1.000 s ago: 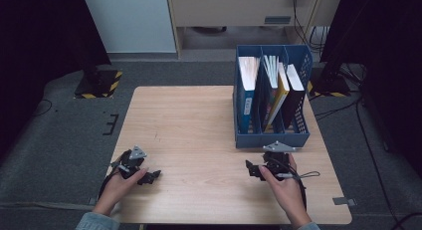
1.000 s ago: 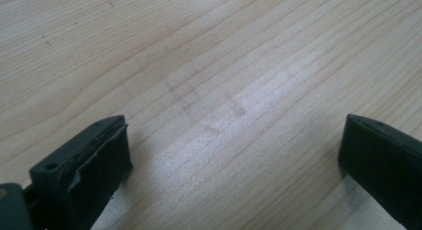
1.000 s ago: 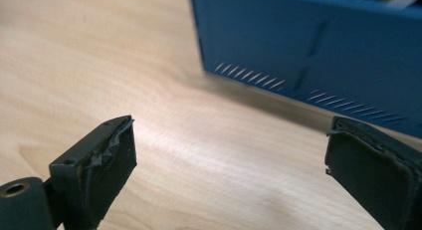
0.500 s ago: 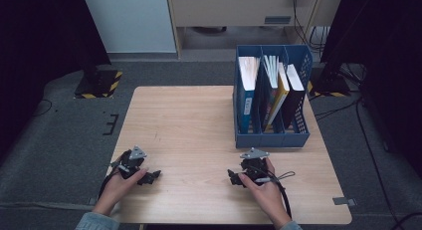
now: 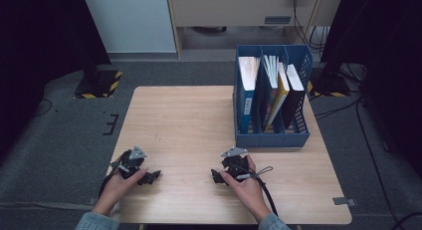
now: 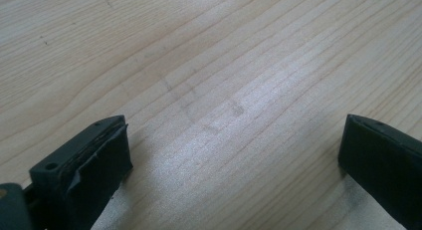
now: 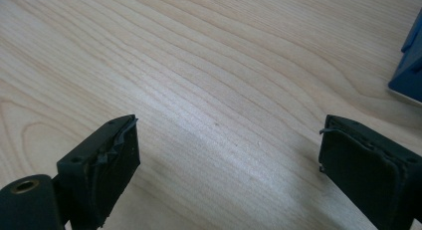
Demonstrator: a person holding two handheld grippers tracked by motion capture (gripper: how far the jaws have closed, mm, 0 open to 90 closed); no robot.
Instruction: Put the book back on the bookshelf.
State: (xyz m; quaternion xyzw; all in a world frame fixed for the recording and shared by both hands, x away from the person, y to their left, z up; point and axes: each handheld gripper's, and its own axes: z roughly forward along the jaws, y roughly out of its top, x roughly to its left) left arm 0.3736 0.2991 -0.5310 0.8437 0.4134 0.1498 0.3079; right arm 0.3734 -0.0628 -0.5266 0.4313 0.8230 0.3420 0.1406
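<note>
On the table's near left, my left gripper (image 5: 151,176) rests low on the wooden table (image 5: 184,120), held by a hand. Its black jaws stand wide apart in the left gripper view (image 6: 234,140), with bare wood between them. My right gripper (image 5: 217,176) lies near the table's front middle, in front of the blue file rack (image 5: 271,136), jaws pointing left. Its jaws (image 7: 229,145) are open too and hold nothing. A corner of the blue file rack (image 7: 409,65) shows at the right edge of the right gripper view.
The rack stands at the table's right rear and holds a white folder (image 5: 247,70), several upright books (image 5: 278,85) and a dark binder (image 5: 294,88). Cables (image 5: 266,190) trail from the right gripper over the front edge. Dark stands and grey floor surround the table.
My right gripper has moved left and down from in front of the rack toward the table's front middle. The left gripper has stayed where it was.
</note>
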